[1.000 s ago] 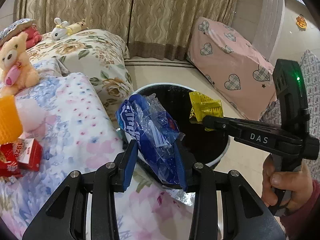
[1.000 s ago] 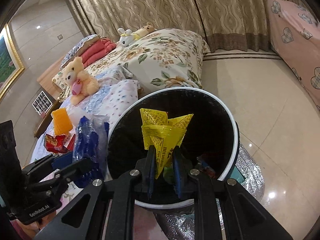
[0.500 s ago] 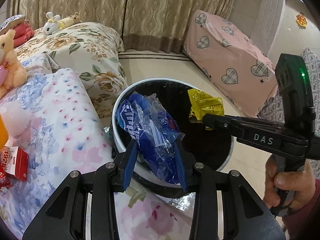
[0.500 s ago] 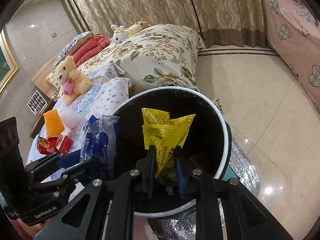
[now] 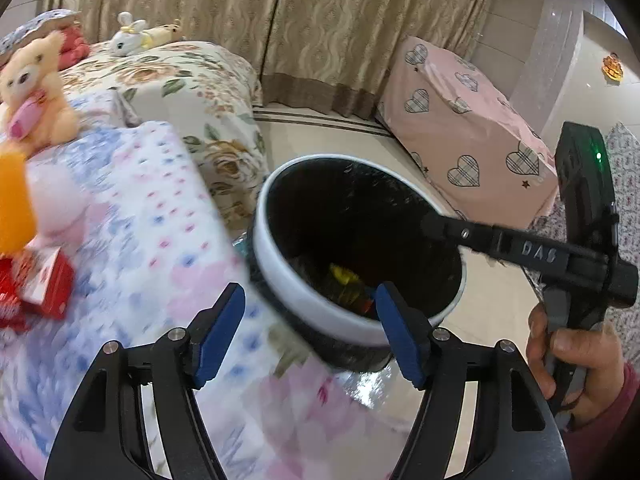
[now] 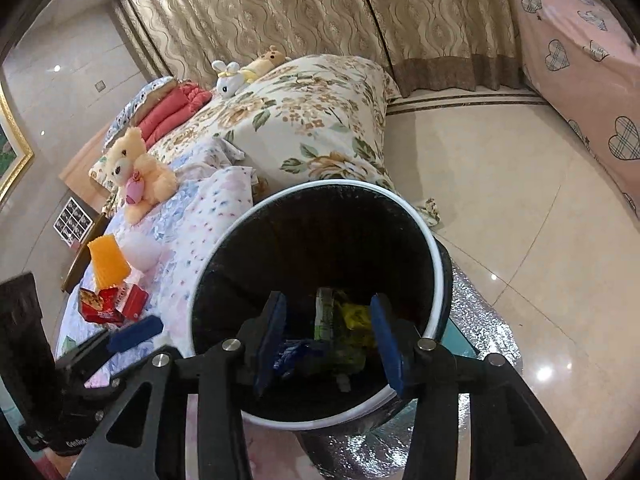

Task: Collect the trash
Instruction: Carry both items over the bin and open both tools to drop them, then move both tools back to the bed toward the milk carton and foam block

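A black bin with a white rim (image 5: 280,276) (image 6: 434,248) stands on the floor against the bed. My left gripper (image 5: 308,300) hangs over its near rim, its jaws opening with nothing between them. My right gripper (image 6: 328,312) hovers over the bin's mouth, also opening and empty. On the bin's bottom lie a yellow wrapper (image 6: 356,314) (image 5: 344,274), a blue plastic bag (image 6: 296,354) and a green-white wrapper (image 6: 326,312). Red snack boxes (image 5: 48,288) (image 6: 108,304) and an orange object (image 6: 106,260) rest on the flowered blanket.
A teddy bear (image 6: 132,168) and a floral pillow (image 6: 312,128) sit on the bed. A pink heart-print cover (image 5: 472,140) stands beyond the bin. Silver foil (image 6: 484,320) lies under it on the tiled floor. A hand (image 5: 576,348) holds the right gripper's handle.
Both grippers opened. The blue bag left the left jaws and the yellow wrapper left the right jaws; both now lie inside the bin.
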